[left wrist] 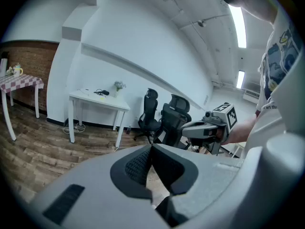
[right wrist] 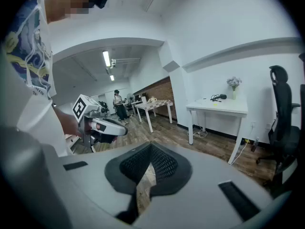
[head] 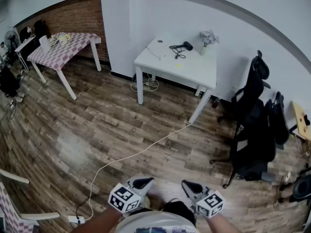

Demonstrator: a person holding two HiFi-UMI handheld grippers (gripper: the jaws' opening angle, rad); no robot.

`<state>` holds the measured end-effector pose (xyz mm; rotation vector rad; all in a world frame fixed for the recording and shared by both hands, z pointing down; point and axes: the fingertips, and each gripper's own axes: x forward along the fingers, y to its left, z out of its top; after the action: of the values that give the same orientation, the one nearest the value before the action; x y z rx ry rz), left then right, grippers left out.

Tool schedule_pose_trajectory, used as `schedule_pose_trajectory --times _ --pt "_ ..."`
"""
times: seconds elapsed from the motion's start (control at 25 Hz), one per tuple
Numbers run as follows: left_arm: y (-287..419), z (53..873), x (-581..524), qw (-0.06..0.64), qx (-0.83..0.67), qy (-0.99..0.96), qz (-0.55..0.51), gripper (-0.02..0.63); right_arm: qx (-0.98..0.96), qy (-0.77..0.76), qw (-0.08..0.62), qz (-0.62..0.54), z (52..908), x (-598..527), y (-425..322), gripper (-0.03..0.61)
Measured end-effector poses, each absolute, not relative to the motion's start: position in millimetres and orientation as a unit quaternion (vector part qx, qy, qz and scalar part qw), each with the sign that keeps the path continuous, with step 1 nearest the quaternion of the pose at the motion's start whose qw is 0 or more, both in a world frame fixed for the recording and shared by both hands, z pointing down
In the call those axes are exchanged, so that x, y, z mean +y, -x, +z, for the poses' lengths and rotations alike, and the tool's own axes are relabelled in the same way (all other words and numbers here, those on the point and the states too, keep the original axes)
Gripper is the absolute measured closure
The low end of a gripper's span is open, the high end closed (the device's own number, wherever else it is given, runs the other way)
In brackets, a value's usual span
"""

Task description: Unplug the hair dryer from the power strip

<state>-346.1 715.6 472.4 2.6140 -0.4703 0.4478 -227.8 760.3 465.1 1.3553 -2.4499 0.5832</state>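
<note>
The black hair dryer (head: 186, 45) lies on the white table (head: 194, 69) against the far wall, its black cord (head: 177, 51) coiled beside it. A flat white thing (head: 157, 48) lies left of it, too small to tell what it is. Both grippers are held close to my body, far from the table. My left gripper (head: 146, 180) is shut with nothing between its jaws, and my right gripper (head: 187, 184) is also shut and empty. The left gripper view shows the hair dryer (left wrist: 103, 92) small on the table (left wrist: 97, 100). The right gripper view shows the dryer (right wrist: 220, 97) too.
A white cable (head: 136, 154) runs across the wood floor from the table leg to a white block (head: 76, 220) at lower left. More cables (head: 147, 85) lie under the table. A checkered table (head: 60, 50) stands back left, black office chairs (head: 255, 130) at right, a white chair (head: 19, 215) at lower left.
</note>
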Motion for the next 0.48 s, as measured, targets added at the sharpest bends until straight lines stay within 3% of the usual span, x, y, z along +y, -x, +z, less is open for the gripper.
schedule_pose_trajectory --times 0.48 --pt "331 485 656 0.219 -0.18 -0.945 0.164 0.611 -0.86 -0.449 0.148 0.193 480 703 223 0.581"
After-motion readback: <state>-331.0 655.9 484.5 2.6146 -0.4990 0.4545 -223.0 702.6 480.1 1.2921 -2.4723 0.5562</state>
